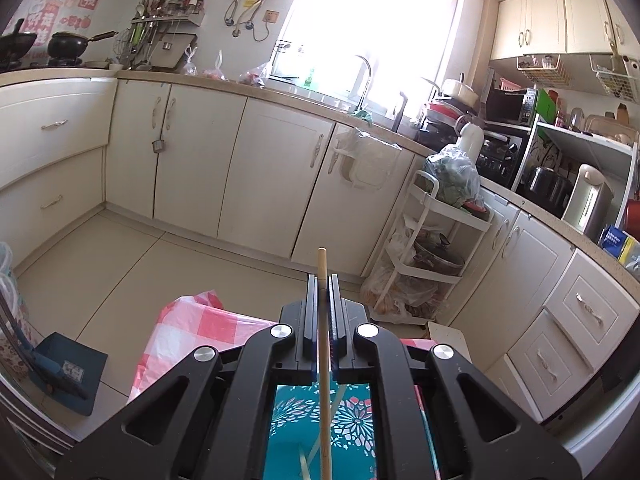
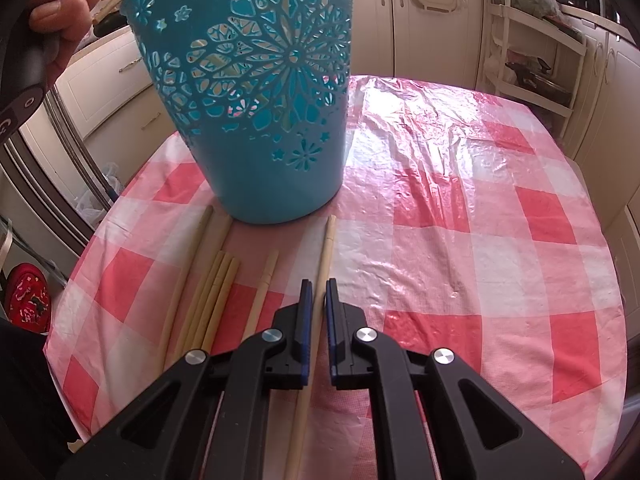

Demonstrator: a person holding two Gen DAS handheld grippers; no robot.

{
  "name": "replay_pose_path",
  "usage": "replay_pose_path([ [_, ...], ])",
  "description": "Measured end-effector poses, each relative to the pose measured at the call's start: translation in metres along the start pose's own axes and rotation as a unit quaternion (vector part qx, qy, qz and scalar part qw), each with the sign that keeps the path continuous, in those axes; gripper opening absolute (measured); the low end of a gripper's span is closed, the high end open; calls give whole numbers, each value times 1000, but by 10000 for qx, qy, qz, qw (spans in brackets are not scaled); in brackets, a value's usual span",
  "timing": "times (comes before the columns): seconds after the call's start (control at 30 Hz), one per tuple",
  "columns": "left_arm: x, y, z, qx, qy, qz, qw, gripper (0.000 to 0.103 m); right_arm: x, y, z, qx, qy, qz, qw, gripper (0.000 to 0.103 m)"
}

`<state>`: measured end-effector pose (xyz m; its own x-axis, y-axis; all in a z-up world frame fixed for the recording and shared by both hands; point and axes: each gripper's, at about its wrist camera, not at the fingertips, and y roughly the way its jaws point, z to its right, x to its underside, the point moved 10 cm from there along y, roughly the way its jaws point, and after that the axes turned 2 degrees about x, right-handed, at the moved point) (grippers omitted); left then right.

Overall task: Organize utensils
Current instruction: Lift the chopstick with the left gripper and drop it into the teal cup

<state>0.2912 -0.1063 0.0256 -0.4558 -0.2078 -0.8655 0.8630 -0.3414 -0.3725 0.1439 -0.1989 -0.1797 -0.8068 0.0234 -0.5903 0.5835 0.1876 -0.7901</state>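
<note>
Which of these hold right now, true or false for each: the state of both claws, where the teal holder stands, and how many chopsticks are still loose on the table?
1. The left claw grips a chopstick. True.
2. The right claw is wide open and empty. False: it is shut on a chopstick that lies on the checked tablecloth.
3. The teal holder lies tipped over. False: it stands upright.
4. Several more chopsticks lie left of the right claw. True.
</note>
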Motion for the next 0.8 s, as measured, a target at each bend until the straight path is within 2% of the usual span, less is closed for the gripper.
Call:
replay_pose_path([
  [0.17, -11, -2, -8, 61, -259, 170, 9995, 4, 0, 0, 0, 1, -1, 2, 10000, 7],
  [0.37, -11, 3, -9, 116, -403, 194, 9989, 4, 0, 0, 0, -14, 13, 3, 10000, 7],
  [0.57, -32, -3, -8, 239, -476, 434, 9976, 4, 0, 0, 0, -17, 13, 2, 10000, 7],
  [0.7, -24, 3, -3, 215, -315, 318, 9988, 4, 0, 0, 1, -42, 31, 1, 10000, 7],
  [0.8, -7, 8, -1, 163, -156, 74, 9997, 4, 0, 1, 1, -46, 35, 1, 10000, 7],
])
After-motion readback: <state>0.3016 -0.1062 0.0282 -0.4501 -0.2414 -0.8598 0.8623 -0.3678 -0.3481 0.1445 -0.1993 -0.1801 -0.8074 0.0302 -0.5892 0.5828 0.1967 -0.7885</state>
